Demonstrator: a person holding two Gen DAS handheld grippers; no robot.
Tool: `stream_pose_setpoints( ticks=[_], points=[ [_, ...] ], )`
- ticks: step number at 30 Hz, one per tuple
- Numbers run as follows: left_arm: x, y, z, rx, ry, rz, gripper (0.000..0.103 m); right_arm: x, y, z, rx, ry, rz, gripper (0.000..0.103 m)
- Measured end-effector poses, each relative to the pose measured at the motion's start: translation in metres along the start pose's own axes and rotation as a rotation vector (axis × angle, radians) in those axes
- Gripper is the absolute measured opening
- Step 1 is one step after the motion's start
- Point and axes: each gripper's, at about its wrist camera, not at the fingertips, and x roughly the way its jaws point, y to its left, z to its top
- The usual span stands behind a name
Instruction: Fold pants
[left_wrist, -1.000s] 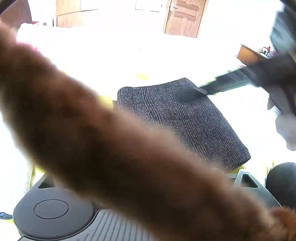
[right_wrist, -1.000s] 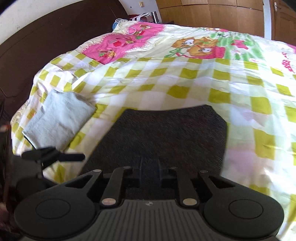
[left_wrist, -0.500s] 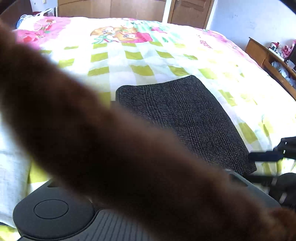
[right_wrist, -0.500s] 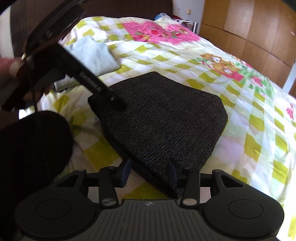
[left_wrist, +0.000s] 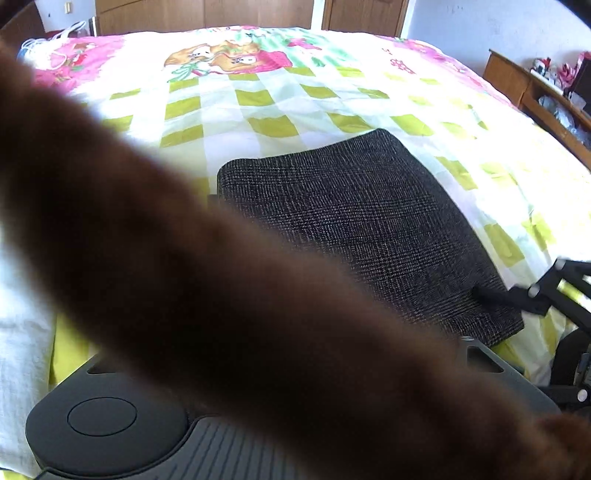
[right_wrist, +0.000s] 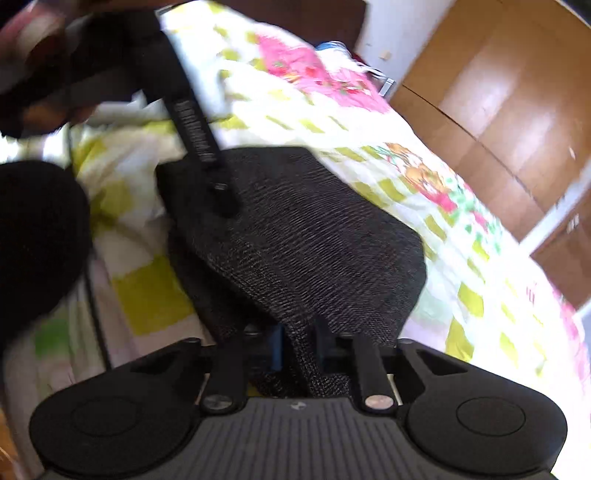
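Only blurred, unreadable lettering along the left gripper (right_wrist: 221, 199) finger.

occluded: left tongs (left_wrist: 332, 332) behind blurred brown strap (left_wrist: 184, 258) | right view motion-blurred

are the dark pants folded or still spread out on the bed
Folded: the pants lie as a compact, layered rectangle on the checked bedspread, one corner between the closing right gripper jaws.

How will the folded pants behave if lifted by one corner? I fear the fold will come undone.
Probably floppy: the folded pants already sag where the closing right tool pinches their corner. The layers look loose, so they may slide apart. The coarse weave likely grips well.
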Motion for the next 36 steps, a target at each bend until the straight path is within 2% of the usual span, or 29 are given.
stream_pose_setpoints(
  ticks=[1,2,3,5,6,8,10,12,15,17,19,22,25,28,30,34,36],
  points=[
    [-0.005,0.001,0.001,-0.005,-0.009,-0.002,0.059,-0.007,-0.009,0.004,0.044,-0.013,-0.002,0.025],
    [-0.014,0.004,0.002,-0.012,-0.021,-0.007,0.047,-0.014,-0.018,0.007,0.077,-0.029,-0.008,0.025],
    [-0.021,0.006,0.004,-0.027,-0.032,-0.025,0.042,-0.02,-0.023,0.009,0.094,-0.04,-0.013,0.025],
    [-0.038,0.008,0.007,-0.051,-0.06,-0.071,0.04,-0.02,-0.024,0.008,0.097,-0.038,-0.012,0.025],
    [-0.043,0.006,0.008,-0.055,-0.072,-0.083,0.04,-0.015,-0.02,0.004,0.088,-0.023,-0.001,0.025],
    [-0.046,0.001,0.004,-0.053,-0.092,-0.083,0.04,0.01,-0.004,-0.008,0.055,0.063,0.05,0.026],
    [-0.032,-0.001,-0.004,-0.031,-0.08,-0.045,0.04,0.02,0.013,-0.01,-0.007,0.074,0.021,0.03],
    [-0.01,0.002,-0.015,-0.024,-0.034,-0.002,0.043,0.01,0.017,-0.005,-0.063,0.052,0.011,0.034],
    [-0.01,0.006,-0.018,-0.032,-0.046,0.0,0.046,-0.009,0.001,-0.007,0.01,0.047,0.048,0.034],
    [-0.019,0.003,-0.015,0.002,-0.05,0.027,0.049,-0.025,-0.017,-0.01,0.096,0.038,0.073,0.034],
    [-0.028,0.002,-0.016,0.04,-0.052,0.062,0.053,-0.04,-0.038,-0.01,0.199,0.006,0.105,0.036],
    [-0.043,0.005,-0.016,0.025,-0.06,0.07,0.052,-0.043,-0.067,-0.003,0.349,-0.065,0.111,0.04],
    [-0.058,-0.003,-0.005,0.044,-0.123,0.085,0.052,-0.017,-0.081,0.01,0.385,-0.09,0.002,0.04],
    [-0.062,-0.021,0.013,0.088,-0.207,0.09,0.053,0.026,-0.097,0.02,0.474,-0.088,0.04,0.04],
    [-0.054,-0.036,0.021,0.119,-0.237,0.09,0.058,0.055,-0.101,0.027,0.479,-0.064,0.041,0.04],
    [-0.014,-0.052,0.02,0.154,-0.189,0.073,0.058,0.103,-0.099,0.023,0.469,0.006,0.039,0.039],
    [0.007,-0.051,0.011,0.17,-0.14,0.091,0.059,0.105,-0.099,0.019,0.472,-0.006,0.03,0.039]
  ],
)
